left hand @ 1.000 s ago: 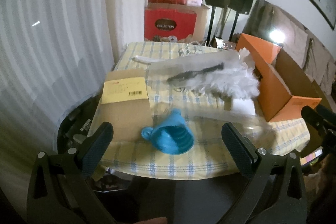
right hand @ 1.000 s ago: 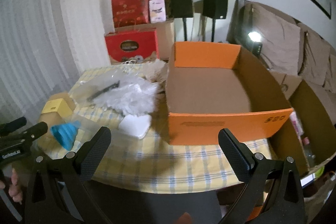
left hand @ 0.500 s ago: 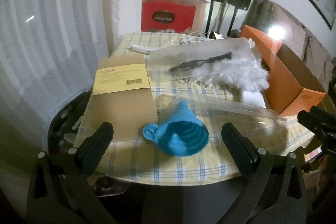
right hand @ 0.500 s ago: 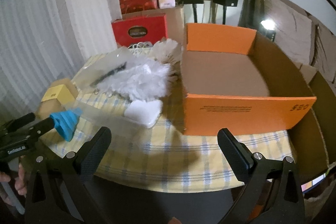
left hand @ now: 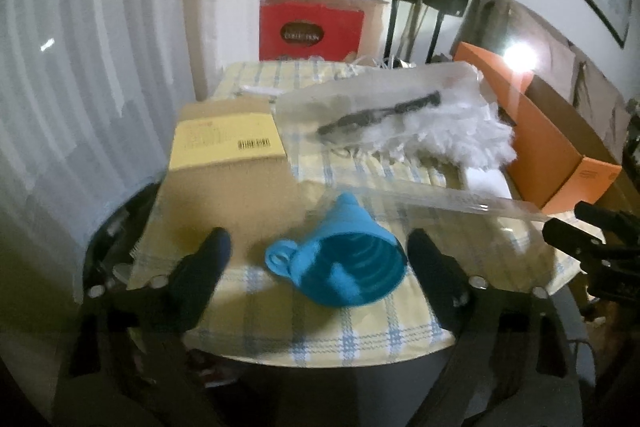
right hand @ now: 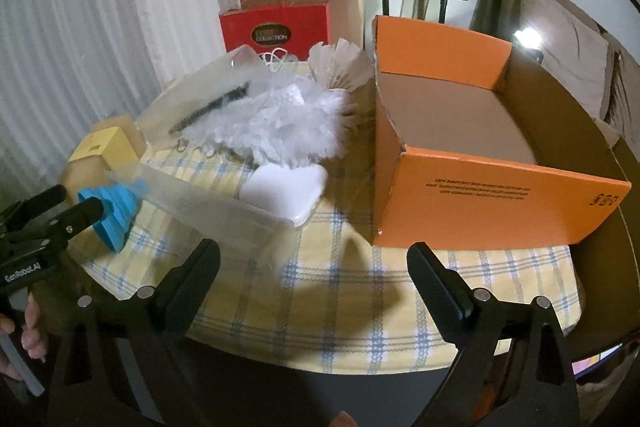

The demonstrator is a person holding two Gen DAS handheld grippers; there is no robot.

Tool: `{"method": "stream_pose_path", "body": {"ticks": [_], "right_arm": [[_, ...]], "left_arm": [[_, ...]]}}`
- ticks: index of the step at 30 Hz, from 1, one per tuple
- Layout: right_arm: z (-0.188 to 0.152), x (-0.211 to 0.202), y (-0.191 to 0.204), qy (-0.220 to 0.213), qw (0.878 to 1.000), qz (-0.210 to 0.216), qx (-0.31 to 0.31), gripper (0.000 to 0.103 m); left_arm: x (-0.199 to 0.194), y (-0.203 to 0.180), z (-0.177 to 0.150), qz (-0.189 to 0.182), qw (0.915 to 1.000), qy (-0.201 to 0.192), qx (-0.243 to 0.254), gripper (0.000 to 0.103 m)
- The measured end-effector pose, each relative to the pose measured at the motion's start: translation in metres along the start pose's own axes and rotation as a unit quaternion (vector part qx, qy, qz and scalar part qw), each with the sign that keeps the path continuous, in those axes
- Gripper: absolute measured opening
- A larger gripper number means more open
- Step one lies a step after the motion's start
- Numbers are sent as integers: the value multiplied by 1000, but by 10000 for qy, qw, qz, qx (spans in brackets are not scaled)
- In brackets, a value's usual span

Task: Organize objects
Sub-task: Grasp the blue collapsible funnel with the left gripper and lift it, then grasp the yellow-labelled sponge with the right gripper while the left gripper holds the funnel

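Left wrist view showed the left gripper (left hand: 318, 247) with its jaws closing around a blue collapsible silicone funnel (left hand: 340, 265), which lay on its side between the two fingers on a yellow-and-blue checked tablecloth (left hand: 360, 333). The picture was blurred, so contact could not be made out, though the pads looked to be just clear of it. Beyond the funnel lay a brown cardboard box with a yellow label (left hand: 226, 143), a white fluffy duster in a clear plastic bag (left hand: 424, 131) and a long clear plastic sleeve (left hand: 460, 201). An open orange cardboard box (left hand: 560, 151) stood at the right.

Right wrist view showed the right gripper (right hand: 314, 265) with jaws wide but easing together over bare tablecloth, nothing between them. The orange box sat just ahead to the right, empty inside. At the left edge the other gripper's fingers flanked the funnel, with a person's hand (right hand: 30, 323) below.
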State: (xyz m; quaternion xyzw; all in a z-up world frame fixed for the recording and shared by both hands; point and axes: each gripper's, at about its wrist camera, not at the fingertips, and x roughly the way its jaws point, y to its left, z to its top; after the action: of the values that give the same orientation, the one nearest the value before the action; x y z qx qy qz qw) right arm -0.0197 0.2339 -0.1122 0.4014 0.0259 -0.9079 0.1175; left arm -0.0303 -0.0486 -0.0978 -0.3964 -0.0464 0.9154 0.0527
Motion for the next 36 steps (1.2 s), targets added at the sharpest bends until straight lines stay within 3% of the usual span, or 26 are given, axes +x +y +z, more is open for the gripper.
{"method": "stream_pose_path", "body": {"ticks": [9,11,12,15,28,36], "right_arm": [[-1,-2,-2,48,10000,-12,47,95],[-1,-2,-3,41,10000,-9,45,95],[-1,-2,-3,36,10000,-3,36,95],[-1,-4,-3,16,10000,2,14,95],[12,-20,4,-78,9997,219,38,95],[25,-24,13,-130,9994,324,-12,95]], "left_arm": [[16,1,-4,-328,9990,183,-237,88],[18,0,-4,-415,9986,208,-247,78],[19,-1,-4,-497,9982,244,-247,61],[17,-2,-6,-520,9980,274,-231,55],[-18,11,-13,-752,9964,246,-310,52],[-45,27,-9,-928,9942,15,-537,51]]}}
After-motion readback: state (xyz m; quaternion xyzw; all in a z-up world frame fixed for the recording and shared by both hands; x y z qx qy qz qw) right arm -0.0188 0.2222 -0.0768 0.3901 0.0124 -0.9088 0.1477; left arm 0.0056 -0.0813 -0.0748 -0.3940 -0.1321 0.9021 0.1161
